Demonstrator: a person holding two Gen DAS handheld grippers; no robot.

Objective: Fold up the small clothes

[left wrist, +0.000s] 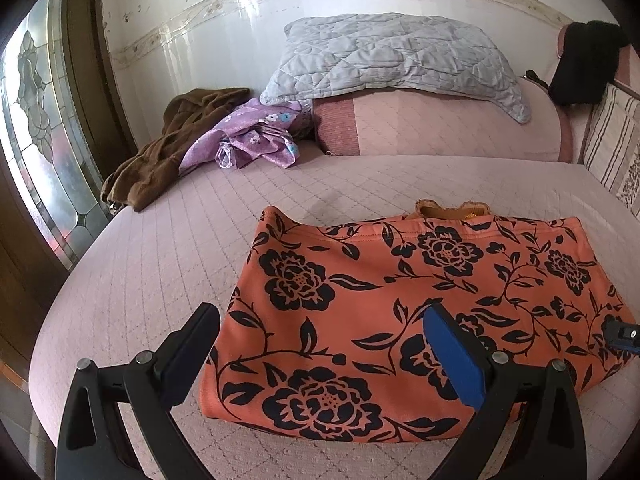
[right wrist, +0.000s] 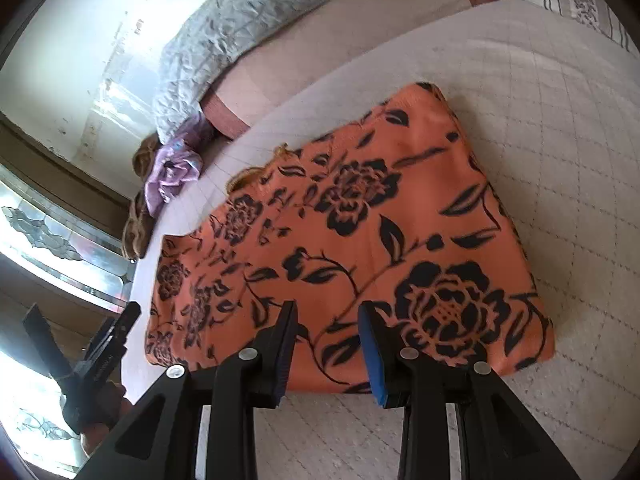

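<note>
1 orange floral garment (left wrist: 404, 300), folded to a rough rectangle, is laid flat on the pink quilted bed (left wrist: 160, 248), its near edge close to the bed's front edge. Open quilt is left on its left and beyond it.

Left gripper (left wrist: 320, 344): jaws spread wide, hung over the garment's near-left corner, nothing clamped. Right gripper (right wrist: 328, 340): jaws set narrow, a gap kept between the pads, poised over the near edge; no fabric pinched.

Seen in both views: 1 grey quilted pillow (left wrist: 396, 56), 1 purple flowered cloth (left wrist: 248, 136), 1 brown garment (left wrist: 168, 140) along the far-left edge.

Left view only: 1 black item (left wrist: 584, 60) at the headboard corner. Right view only: the left gripper's outer body, seen from the side.
</note>
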